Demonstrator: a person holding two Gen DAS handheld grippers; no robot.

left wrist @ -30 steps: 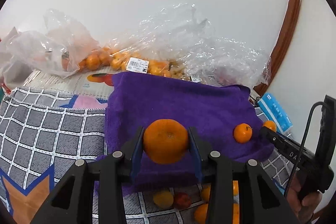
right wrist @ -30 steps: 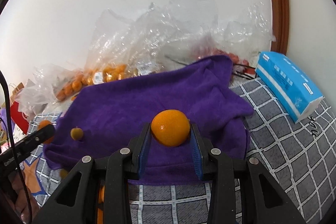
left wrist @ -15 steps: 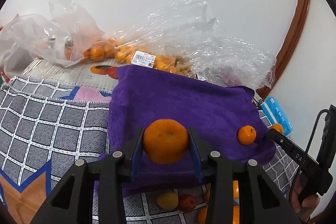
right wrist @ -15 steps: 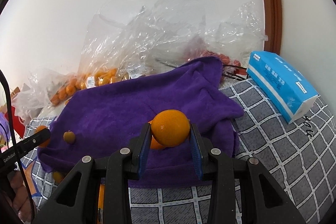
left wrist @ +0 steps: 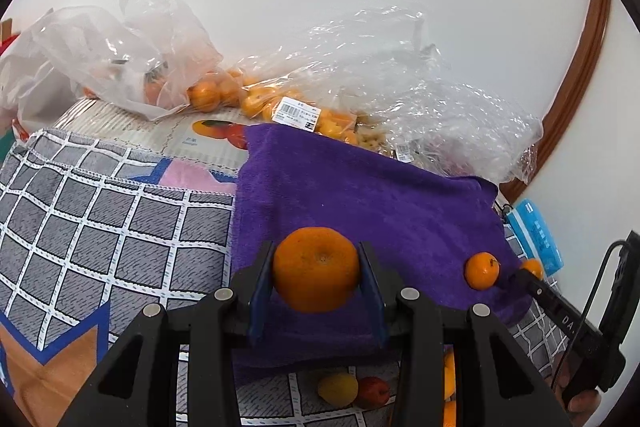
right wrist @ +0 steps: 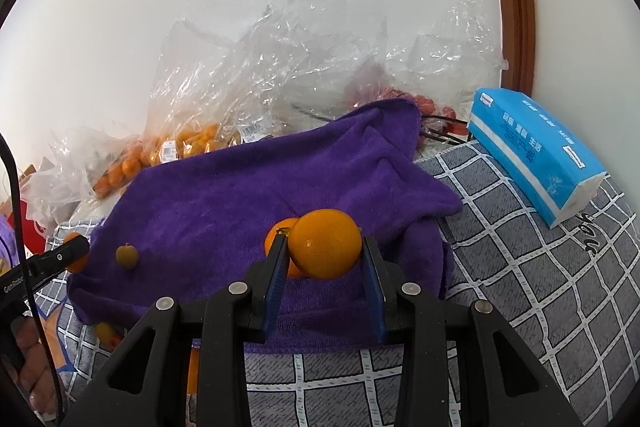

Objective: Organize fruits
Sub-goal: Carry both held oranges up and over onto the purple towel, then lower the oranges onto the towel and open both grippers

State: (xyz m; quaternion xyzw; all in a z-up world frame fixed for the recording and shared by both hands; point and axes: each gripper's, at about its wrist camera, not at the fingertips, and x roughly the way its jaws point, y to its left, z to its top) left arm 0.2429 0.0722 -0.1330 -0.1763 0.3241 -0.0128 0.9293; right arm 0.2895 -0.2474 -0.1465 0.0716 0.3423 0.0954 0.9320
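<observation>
Holding steady, both tools | left gripper clamped on big orange, over purple towel near edge | right gripper clamped on 2nd orange, now lower & nearer towel, right by small orange lying there | looks abt to set down, grouping w/ it.

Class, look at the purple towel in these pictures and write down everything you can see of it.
The purple towel looks like soft, fuzzy terry cloth, deep violet. It lies spread over a grey checked cloth, rumpled and folded at its right corner in the right wrist view. Its far edge meets clear plastic bags of fruit. A small orange and a small brownish fruit rest on it.
</observation>
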